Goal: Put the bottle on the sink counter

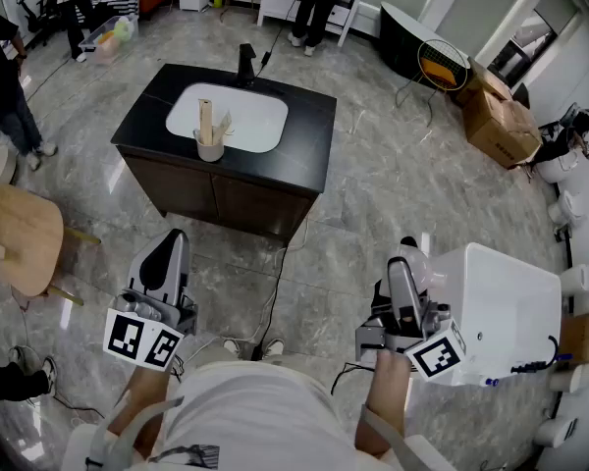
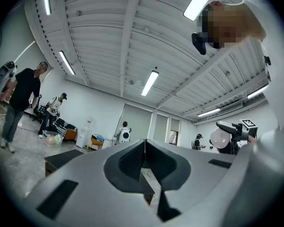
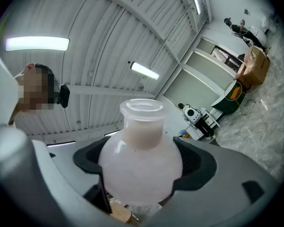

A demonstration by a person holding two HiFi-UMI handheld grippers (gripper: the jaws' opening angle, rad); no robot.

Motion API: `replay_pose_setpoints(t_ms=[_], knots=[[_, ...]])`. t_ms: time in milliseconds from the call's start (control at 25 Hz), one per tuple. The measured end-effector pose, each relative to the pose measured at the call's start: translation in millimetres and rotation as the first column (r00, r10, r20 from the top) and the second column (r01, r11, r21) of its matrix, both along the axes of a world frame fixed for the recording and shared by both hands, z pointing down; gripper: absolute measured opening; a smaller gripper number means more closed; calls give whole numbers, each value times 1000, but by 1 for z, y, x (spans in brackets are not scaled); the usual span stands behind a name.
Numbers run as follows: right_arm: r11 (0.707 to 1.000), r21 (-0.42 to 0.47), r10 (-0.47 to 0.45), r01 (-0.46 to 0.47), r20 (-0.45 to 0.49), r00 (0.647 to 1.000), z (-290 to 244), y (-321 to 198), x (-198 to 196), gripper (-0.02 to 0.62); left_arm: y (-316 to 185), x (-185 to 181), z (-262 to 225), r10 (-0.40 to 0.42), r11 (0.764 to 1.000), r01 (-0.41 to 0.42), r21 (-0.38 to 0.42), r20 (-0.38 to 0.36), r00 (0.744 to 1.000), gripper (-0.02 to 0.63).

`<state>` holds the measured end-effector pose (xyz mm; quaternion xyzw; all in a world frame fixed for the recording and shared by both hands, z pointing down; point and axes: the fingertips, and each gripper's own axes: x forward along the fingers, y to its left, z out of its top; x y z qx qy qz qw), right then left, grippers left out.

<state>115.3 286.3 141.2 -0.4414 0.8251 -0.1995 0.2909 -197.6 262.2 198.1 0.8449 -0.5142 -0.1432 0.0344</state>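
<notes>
Currently the right gripper has its jaws spread wide and pressed against both flanks of one round, milky bottle, whose open neck points away from the camera. The left gripper is closed pad to pad with nothing in it, raised at the person's left side. Bottle and grippers are well apart from the sink counter, which stands across a stretch of marble floor ahead and slightly left.

The step in hand looks like the carry. To do it well, the person should probably walk up to the counter's near edge, keep the bottle's neck up, and aim for the bare black top to the right of the white basin, where there is the most room. The round belly may slip in flat pads, so the base should meet the counter before the jaws let go.

By count: two grippers, one bottle, one counter with one basin, one black faucet, and one cup of wooden sticks set in the basin's near left part.
</notes>
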Motion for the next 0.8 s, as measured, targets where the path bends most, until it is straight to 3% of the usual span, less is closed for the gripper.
replay_pose_setpoints(t_ms=[800], knots=[[1000, -29, 3, -3, -20, 1000, 10, -3, -29, 416, -2, -23, 16, 21, 1000, -21, -20, -27, 999, 15]])
